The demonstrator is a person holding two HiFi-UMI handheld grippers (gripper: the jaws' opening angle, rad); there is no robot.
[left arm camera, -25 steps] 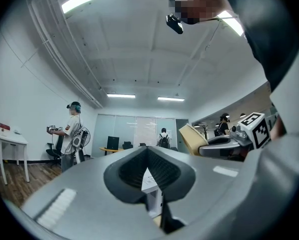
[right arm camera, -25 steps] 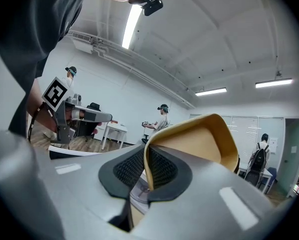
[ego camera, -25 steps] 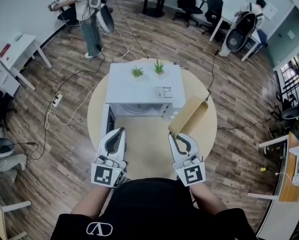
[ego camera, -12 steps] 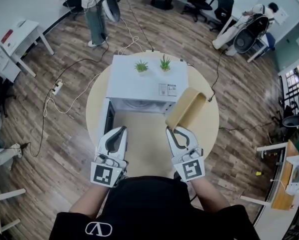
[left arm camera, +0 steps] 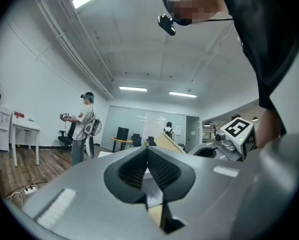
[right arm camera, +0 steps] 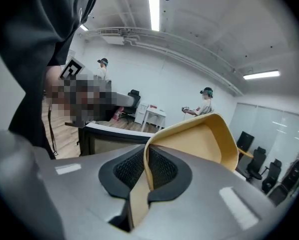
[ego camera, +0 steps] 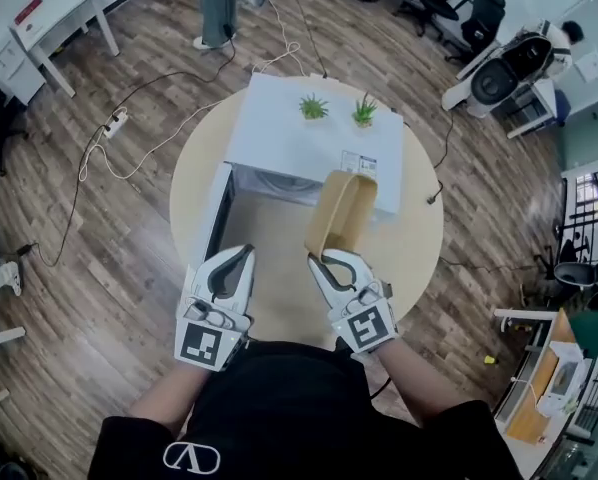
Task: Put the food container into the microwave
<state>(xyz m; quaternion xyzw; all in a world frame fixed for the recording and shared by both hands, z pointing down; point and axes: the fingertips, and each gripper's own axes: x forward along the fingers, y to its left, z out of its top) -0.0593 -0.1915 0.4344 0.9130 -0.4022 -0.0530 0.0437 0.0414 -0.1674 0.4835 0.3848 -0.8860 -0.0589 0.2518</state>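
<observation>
Nearest the person, the left claw (ego camera: 241, 254) (left arm camera: 147, 153) has its two ribbed pads pressed together with nothing between them. It hovers over the round pale wooden desk (ego camera: 411, 240). Just beside it, to its right, the right claw (ego camera: 325, 258) (right arm camera: 146, 160) is clamped on the near rim of a tan shallow food container (ego camera: 341, 213) (right arm camera: 205, 139). The thin wall is pinched between the pads. The container rises tilted from this claw, its hollow facing the person and its far rim reaching forward and up. It is held in the air above the desk, clear of the surface.

Straight ahead of both claws stands a white box-shaped microwave oven (ego camera: 301, 144). Its door (ego camera: 217, 214) is swung open ahead of the left claw. The container's far rim lies just in front of the oven's right front corner, outside the cavity.

On the microwave's top, further ahead, sit two small green potted plants (ego camera: 314, 107) (ego camera: 364, 111) side by side.
</observation>
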